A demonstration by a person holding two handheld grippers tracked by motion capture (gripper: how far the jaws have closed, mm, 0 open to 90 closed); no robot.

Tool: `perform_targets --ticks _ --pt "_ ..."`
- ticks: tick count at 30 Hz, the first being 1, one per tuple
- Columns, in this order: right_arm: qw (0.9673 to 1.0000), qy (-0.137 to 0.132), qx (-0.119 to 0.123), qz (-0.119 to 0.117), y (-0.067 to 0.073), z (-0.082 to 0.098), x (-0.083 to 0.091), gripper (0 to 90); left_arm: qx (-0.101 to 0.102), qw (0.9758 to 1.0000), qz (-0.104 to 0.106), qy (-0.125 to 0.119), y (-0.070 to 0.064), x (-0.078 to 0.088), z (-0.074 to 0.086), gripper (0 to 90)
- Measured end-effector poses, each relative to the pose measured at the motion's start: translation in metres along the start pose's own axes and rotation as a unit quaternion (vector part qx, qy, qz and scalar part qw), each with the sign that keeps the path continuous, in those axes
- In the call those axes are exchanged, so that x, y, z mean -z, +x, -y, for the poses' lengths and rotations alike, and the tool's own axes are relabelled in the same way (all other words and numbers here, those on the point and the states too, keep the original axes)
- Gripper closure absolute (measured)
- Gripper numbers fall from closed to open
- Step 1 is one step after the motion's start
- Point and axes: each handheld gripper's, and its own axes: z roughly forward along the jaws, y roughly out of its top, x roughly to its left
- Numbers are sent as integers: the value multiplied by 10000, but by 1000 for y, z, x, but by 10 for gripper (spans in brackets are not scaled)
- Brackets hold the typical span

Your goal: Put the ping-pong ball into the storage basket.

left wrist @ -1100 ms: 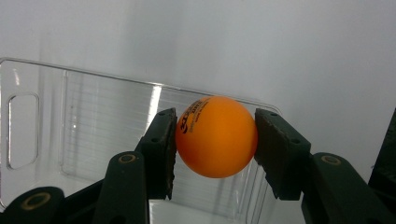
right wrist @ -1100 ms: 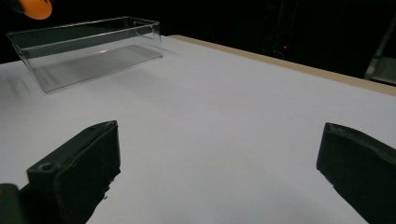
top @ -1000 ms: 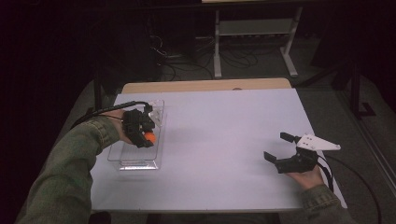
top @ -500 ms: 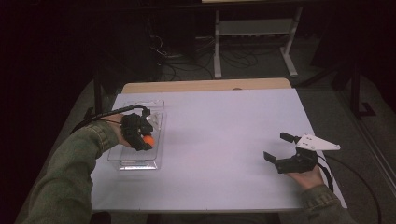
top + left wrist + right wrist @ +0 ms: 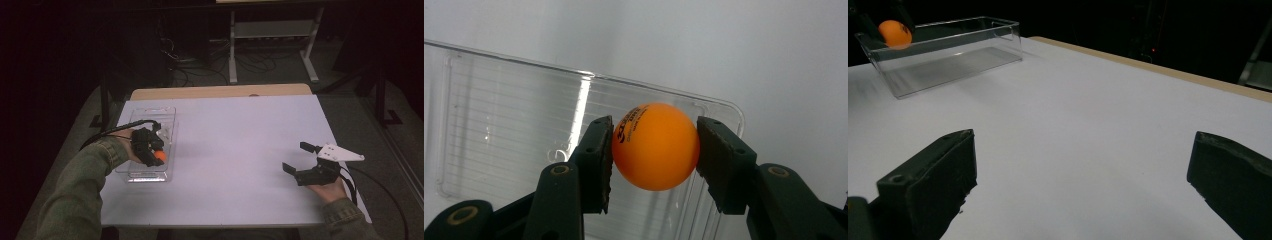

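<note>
An orange ping-pong ball with dark print sits squeezed between the two black jaws of my left gripper, which is shut on it. The gripper holds the ball above a clear plastic tray at the table's left side. From the right gripper view the ball hovers over the near end of the tray. My right gripper rests low near the table's right front, jaws wide apart with nothing between them.
The white table stretches between the two grippers. A wooden strip runs along its far edge. Beyond it stand a metal stand and cables on a dark floor.
My left gripper has shifted slightly toward the near end of the tray with the ball in it. The right gripper has stayed put.
</note>
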Motion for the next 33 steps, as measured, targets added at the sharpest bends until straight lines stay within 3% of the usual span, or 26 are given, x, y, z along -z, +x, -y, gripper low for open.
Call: perform_targets --ticks 16,33 --pt "10000 19 14 -4 0 0 0 0 235 9996 173 -64 2 -15 6 500" --pt "10000 29 0 16 0 1 1 0 348 9991 245 15 10 -36 8 499"
